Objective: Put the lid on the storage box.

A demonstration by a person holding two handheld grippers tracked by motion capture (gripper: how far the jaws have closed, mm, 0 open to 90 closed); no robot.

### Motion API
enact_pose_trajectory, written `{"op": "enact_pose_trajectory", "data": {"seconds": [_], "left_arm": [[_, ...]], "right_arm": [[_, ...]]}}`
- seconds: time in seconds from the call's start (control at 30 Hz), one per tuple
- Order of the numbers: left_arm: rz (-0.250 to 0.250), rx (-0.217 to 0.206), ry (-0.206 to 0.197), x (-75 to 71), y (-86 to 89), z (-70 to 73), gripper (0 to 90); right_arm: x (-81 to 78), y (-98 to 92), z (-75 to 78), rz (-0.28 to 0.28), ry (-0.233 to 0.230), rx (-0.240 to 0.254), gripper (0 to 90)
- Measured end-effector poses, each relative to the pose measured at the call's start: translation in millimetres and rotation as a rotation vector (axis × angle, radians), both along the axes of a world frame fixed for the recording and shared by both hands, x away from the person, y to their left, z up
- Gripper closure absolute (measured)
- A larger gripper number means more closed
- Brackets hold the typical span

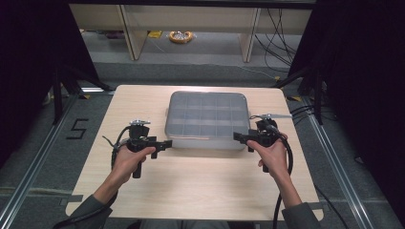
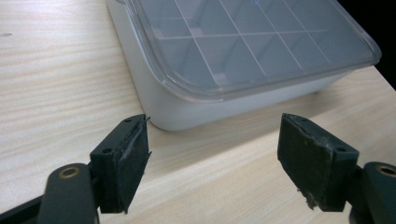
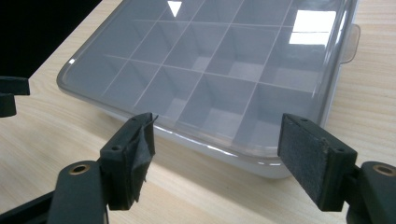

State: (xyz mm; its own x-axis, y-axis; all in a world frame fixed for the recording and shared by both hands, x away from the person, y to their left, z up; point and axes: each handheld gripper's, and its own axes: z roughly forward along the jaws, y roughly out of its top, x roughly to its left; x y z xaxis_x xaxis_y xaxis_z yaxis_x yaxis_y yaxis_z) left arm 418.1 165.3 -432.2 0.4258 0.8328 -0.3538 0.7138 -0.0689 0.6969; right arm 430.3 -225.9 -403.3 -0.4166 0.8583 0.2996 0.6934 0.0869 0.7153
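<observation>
Translucent lidded compartment box (image 1: 206,119) sits mid-table, flanked by left gripper (image 1: 162,143) and right gripper (image 1: 240,137), jaws spread, apparently poised to lift it

A pale wood-grain tabletop (image 1: 200,186) stands on a grey carpeted floor (image 1: 43,157). A black numeral 5 marking (image 1: 77,129) lies on the floor left of the table. Beyond the table, light wooden furniture legs (image 1: 132,33) rise, a yellow coiled bundle (image 1: 180,36) rests between them, and black cables (image 1: 279,36) trail at the right.
</observation>
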Motion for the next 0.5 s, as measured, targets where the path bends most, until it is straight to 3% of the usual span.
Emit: {"op": "enact_pose_trajectory", "data": {"seconds": [0.3, 0.5], "left_arm": [[-0.044, -0.006, -0.015, -20.6, 0.1, -4.0, 23.2], [-0.059, -0.003, -0.012, -36.1, -0.8, -11.9, 22.8]], "right_arm": [[-13.8, 3.1, -5.8, 0.008, 0.001, -0.009, 23.7], [-27.0, 3.7, -10.6, 0.013, -0.031, 0.005, 22.6]]}}
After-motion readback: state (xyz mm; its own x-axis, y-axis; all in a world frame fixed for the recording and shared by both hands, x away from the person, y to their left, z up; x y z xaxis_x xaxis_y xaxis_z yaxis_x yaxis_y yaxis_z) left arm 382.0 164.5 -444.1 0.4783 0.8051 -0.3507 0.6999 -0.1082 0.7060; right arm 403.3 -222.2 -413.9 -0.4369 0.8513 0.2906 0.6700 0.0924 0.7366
